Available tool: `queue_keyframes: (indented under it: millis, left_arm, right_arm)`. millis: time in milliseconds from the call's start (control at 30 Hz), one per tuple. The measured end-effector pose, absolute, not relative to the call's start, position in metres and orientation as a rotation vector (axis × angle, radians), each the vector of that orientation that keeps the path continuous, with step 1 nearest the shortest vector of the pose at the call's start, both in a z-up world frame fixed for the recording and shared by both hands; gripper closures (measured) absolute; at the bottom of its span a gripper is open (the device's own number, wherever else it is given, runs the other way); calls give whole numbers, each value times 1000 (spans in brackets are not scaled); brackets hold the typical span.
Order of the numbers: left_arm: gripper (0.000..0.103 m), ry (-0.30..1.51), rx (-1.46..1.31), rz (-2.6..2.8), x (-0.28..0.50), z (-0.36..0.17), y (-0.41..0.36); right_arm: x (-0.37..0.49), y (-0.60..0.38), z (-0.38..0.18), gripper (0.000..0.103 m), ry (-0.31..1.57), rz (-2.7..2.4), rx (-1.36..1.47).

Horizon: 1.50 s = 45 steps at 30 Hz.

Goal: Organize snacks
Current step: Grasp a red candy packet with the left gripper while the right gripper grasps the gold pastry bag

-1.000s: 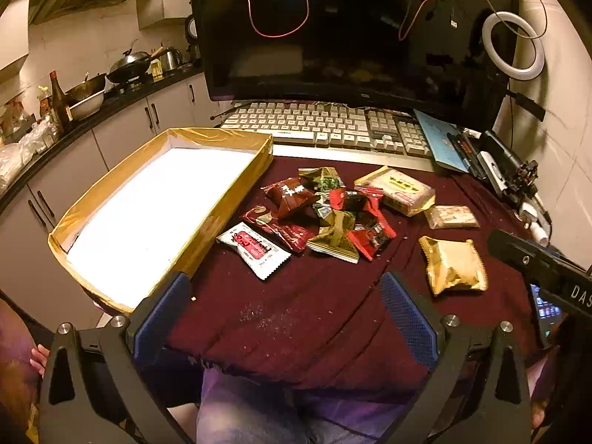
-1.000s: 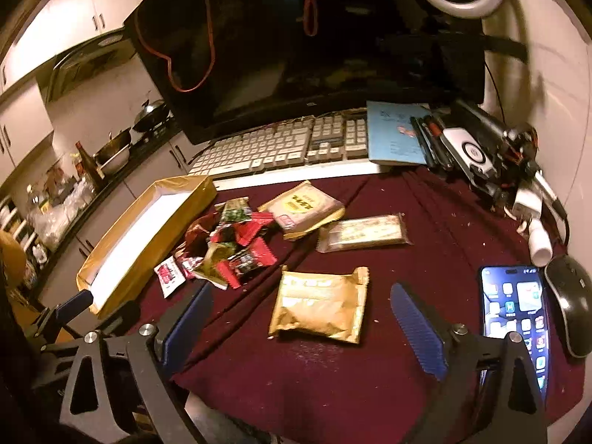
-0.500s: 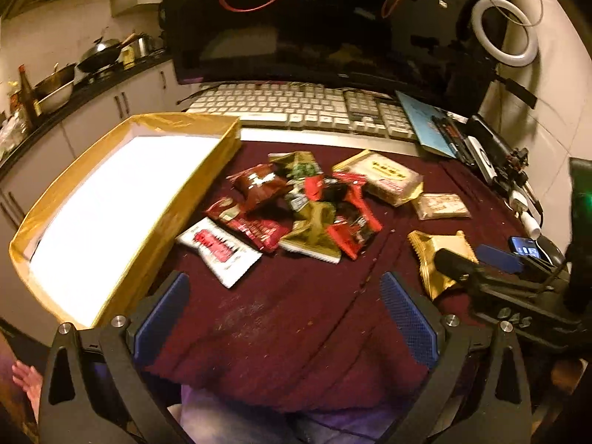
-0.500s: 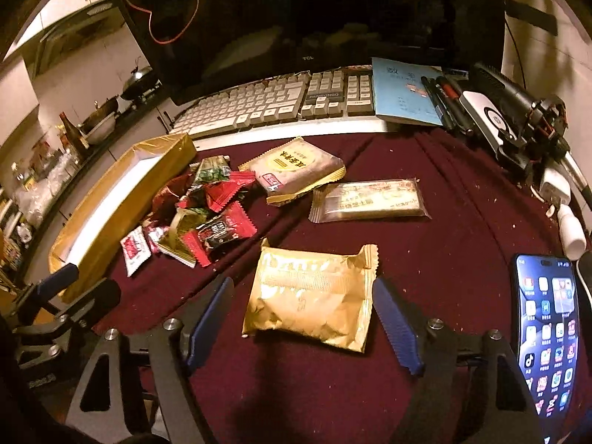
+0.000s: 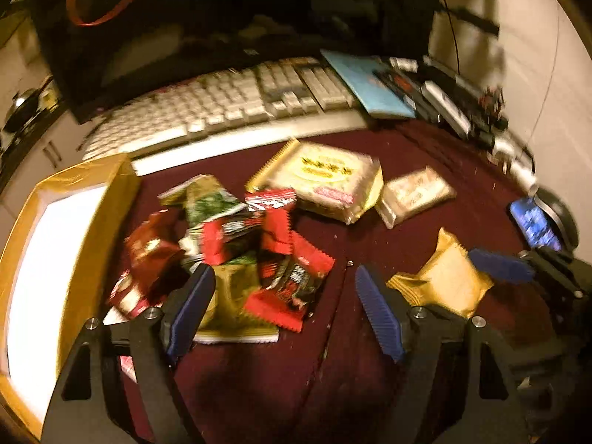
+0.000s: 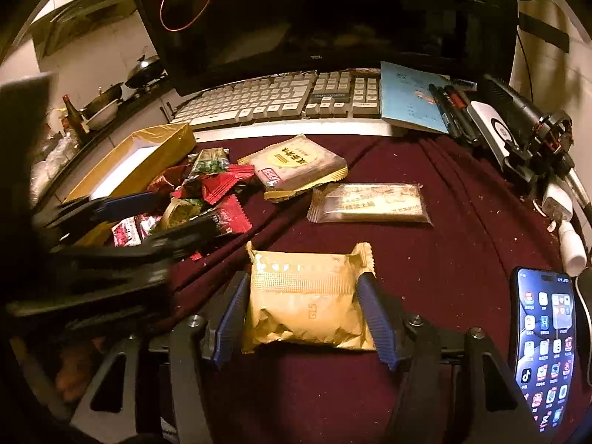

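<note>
Right wrist view: right tongs (image 6: 301,318) straddle the gold packet (image 6: 305,298) on the maroon bench cloth (image 6: 462,251); a second ago it lay ahead of spread jaws, now they are closing, pads at its two sides, firm squeeze not certain.
Left wrist view: left tongs (image 5: 285,310) have swung in from the bench edge over the snack pile (image 5: 236,244); jaws closing, a gold-green wrapper (image 5: 233,310) and a red wrapper (image 5: 288,288) between them, not yet pinched.
Meaning: judged, two pickups are starting together.
Further back: yellow-label packet (image 6: 296,164) and clear bar packet (image 6: 370,203) lie untouched.
Destination: gold-edged box (image 5: 40,270), left of the pile, holds no snacks.
Backdrop: keyboard (image 6: 273,100) and monitor (image 6: 333,18) behind.
</note>
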<state>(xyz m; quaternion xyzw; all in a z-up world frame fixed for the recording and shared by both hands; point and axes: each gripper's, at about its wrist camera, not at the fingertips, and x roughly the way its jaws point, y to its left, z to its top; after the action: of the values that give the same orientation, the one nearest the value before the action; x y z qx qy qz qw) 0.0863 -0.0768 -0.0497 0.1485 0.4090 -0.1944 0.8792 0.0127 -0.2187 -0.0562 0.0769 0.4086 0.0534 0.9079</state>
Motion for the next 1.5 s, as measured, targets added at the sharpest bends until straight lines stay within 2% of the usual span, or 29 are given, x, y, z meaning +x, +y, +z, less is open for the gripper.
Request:
queue_keyframes:
  millis: [100,167,300,367,433,533,600,667,733,933,1067,1200,1267,1300,1333,1500]
  left_arm:
    - [29,835,372,-367,86,-52,-85]
    - [47,821,388,-359,83,-50,-85]
    - [49,850,325,-404,77,-44,-68]
    - [49,850,270,-451,75,-40,-60]
    - [49,847,290,-480,74,-40,-63]
    - [49,838,382,-465,76,-47,-78]
    - [50,824,465,-447,76,-53,-90]
    - [73,853,506,-446,77,-62,-96]
    - [77,839,517,-448,71,-65,-94]
    - [78,850,313,-506,67,-52,-67]
    - [78,820,150,-507,56,-33,-46]
    - [78,781,32,-469,47,-13,-21]
    - [78,731,6,-438,39,-1,-6]
    - [78,713,-13,-424,37,3,2]
    - [78,701,-28,-396,35,7,11]
    - [78,697,-67,-314,39,10,40]
  right_arm:
    - [11,-220,-61,34,833,112,165]
    - [11,-219,-60,41,831,117,159]
    - [10,-222,-58,45,816,115,171]
    - [8,-227,-55,52,803,120,205]
    - [7,-230,-51,53,785,114,219]
    - [9,-230,-51,53,792,115,219]
    - [10,-227,-50,48,800,112,198]
    - [9,-227,-51,43,800,109,196]
    - [11,-226,-56,39,824,104,187]
    - [12,-232,-58,45,811,109,210]
    - [7,-234,-49,59,773,136,237]
    - [4,-233,-33,60,719,159,253]
    - [5,-230,-27,65,713,171,257]
    - [5,-228,-24,71,706,181,253]
    - [5,-224,-19,103,693,203,248]
    - [19,-196,-13,102,728,223,203]
